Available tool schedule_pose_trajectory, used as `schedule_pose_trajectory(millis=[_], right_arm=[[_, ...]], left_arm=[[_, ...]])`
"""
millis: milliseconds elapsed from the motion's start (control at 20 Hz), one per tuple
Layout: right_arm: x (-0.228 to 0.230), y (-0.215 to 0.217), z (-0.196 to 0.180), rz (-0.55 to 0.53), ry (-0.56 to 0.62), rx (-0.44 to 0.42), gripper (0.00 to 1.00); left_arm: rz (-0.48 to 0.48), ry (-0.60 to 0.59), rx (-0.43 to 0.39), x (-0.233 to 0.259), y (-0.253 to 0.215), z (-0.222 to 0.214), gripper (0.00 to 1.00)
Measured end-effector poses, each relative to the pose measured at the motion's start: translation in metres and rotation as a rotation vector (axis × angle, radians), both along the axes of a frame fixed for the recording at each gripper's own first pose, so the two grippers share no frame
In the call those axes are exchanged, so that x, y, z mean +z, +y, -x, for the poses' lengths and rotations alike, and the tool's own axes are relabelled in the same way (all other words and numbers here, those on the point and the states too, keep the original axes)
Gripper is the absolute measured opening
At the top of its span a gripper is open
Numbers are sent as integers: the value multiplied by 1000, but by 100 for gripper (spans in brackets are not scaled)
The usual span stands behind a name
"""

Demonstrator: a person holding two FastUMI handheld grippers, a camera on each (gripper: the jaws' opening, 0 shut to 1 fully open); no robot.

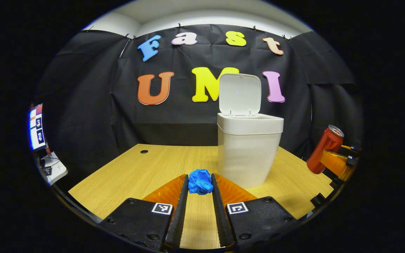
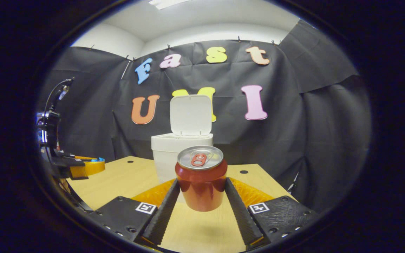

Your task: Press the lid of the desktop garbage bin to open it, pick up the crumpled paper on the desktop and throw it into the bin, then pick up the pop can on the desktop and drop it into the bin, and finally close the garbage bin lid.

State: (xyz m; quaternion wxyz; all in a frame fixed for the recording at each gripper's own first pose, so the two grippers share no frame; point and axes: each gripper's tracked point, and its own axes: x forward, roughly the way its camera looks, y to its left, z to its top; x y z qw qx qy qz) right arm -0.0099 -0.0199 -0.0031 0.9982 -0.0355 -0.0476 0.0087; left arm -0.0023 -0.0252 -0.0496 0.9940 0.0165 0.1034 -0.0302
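In the left gripper view, the left gripper (image 1: 200, 184) sits lowest in the frame, its two fingers (image 1: 180, 207) closed narrowly on the crumpled paper (image 1: 200, 181), a blue wad pinched between the tips above the wooden desk (image 1: 132, 172). Just beyond the paper and slightly to the right stands the white garbage bin (image 1: 248, 151), upright on the desk toward its far edge, with its lid (image 1: 239, 94) swung up and standing open. Near the desk's right edge, the red pop can (image 1: 324, 149) is tilted and raised off the desk in the right gripper (image 1: 335, 160).

In the right gripper view, the right gripper (image 2: 201, 191) has its fingers (image 2: 163, 211) pressed on both sides of the pop can (image 2: 201, 182), which is upright with its top showing and held clear of the desk (image 2: 121, 179), a shadow lying beneath it. Directly behind the can stands the garbage bin (image 2: 169, 154), its lid (image 2: 190, 115) raised. At the desk's left edge is the left gripper (image 2: 95, 165), with a bit of blue at its tip.
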Motion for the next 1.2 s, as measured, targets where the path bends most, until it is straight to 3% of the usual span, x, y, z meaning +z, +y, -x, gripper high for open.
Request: schedule_pose_trajectory(millis=[350,700,1000,1200], right_arm=[[-8,-2,-4,38,33,101,80],[-32,-8,-2,-15,77,154,81],[-58,-20,-9,-54,139,174,81],[-66,-29,-8,-90,131,195,81]], left_arm=[[14,-21,28,56,-26,-42,42],[-12,-47,-19,103,-68,-101,42],[-15,-150,-15,123,-98,-160,42],[-27,-190,-74,118,-131,-198,42]])
